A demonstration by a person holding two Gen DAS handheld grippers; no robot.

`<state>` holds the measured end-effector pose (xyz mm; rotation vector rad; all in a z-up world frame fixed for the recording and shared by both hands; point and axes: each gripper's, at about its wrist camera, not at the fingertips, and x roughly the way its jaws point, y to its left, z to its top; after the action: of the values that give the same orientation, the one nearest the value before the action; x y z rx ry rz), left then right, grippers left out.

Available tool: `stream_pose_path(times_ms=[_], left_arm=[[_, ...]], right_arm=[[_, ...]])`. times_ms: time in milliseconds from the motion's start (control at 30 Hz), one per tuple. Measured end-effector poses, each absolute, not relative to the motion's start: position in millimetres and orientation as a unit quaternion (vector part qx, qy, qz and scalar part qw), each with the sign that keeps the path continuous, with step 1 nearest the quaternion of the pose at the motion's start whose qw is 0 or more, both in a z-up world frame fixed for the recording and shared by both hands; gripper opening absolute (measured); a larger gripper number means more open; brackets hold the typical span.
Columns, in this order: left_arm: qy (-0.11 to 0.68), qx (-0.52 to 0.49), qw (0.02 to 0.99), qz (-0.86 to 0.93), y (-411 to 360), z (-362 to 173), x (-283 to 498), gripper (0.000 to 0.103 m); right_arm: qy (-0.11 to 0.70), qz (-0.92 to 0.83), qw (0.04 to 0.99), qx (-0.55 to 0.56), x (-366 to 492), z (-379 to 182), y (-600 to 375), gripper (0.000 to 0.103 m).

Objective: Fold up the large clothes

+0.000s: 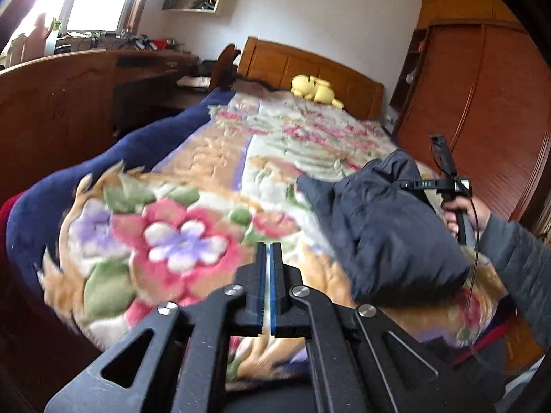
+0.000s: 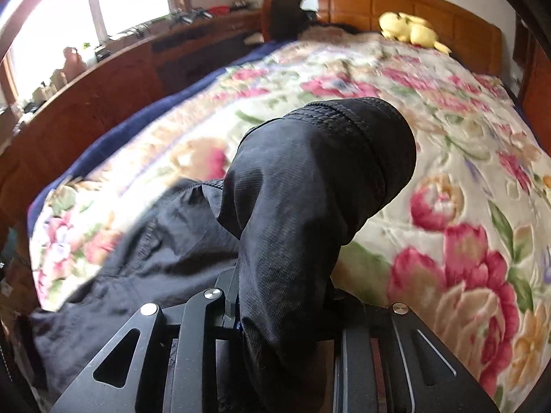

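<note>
A dark navy-black jacket (image 1: 382,227) lies bunched on the floral blanket (image 1: 193,186) at the right side of the bed. My left gripper (image 1: 268,251) is shut and empty, hovering above the blanket left of the jacket. My right gripper (image 2: 282,296) is shut on a fold of the jacket (image 2: 310,186); the cloth drapes over its fingers and hides them. The rest of the garment trails left and down across the blanket (image 2: 447,179). The right hand and its gripper handle (image 1: 454,199) show beside the jacket in the left wrist view.
A yellow plush toy (image 1: 315,91) lies by the wooden headboard (image 1: 310,65). A wooden desk (image 1: 69,96) with clutter runs along the left of the bed under the window. A wooden wardrobe (image 1: 482,110) stands on the right.
</note>
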<state>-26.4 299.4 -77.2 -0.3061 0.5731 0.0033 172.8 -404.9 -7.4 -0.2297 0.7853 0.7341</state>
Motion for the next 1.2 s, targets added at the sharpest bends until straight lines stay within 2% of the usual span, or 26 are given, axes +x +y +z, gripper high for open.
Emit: stream_pose_path(times_ms=[100,200,300,467,533,733,767,800,867,1200], left_arm=[[0.306,-0.144,0.941,-0.006,288.2,-92.8,-20.7,0.009],[0.319,-0.136,0.938,-0.025,272.0,-101.2,-13.0,0.025],[0.331,-0.121,0.935,-0.046,251.0,-104.0,0.0,0.031],[0.349,-0.110,0.927,-0.087,210.0,-107.7,25.3,0.053],[0.360,-0.111,0.921,-0.096,200.9,-114.0,36.6,0.054],[0.385,-0.147,0.906,-0.095,193.6,-136.4,59.6,0.053],[0.380,-0.156,0.906,-0.104,194.0,-136.5,58.7,0.034],[0.377,-0.160,0.905,-0.117,193.8,-136.1,58.4,0.019],[0.375,-0.154,0.905,-0.129,190.6,-135.3,56.7,0.009],[0.300,-0.144,0.938,-0.094,218.4,-98.7,23.9,0.005]], right_arm=[[0.396,0.320,0.855,-0.101,189.0,-28.7,-420.4,0.026],[0.411,0.313,0.852,-0.079,201.5,-44.0,-434.8,0.026],[0.415,0.319,0.849,-0.071,203.1,-46.6,-434.2,0.026],[0.411,0.325,0.849,-0.075,204.6,-47.3,-434.7,0.026],[0.409,0.326,0.849,-0.079,204.8,-47.0,-434.2,0.026],[0.405,0.331,0.849,-0.082,199.4,-48.4,-438.5,0.027],[0.404,0.331,0.849,-0.080,199.0,-48.1,-438.4,0.027],[0.402,0.330,0.850,-0.079,198.4,-47.6,-438.6,0.026],[0.395,0.332,0.853,-0.076,195.4,-44.8,-439.1,0.026],[0.342,0.357,0.867,-0.063,166.2,-7.8,-415.7,0.022]])
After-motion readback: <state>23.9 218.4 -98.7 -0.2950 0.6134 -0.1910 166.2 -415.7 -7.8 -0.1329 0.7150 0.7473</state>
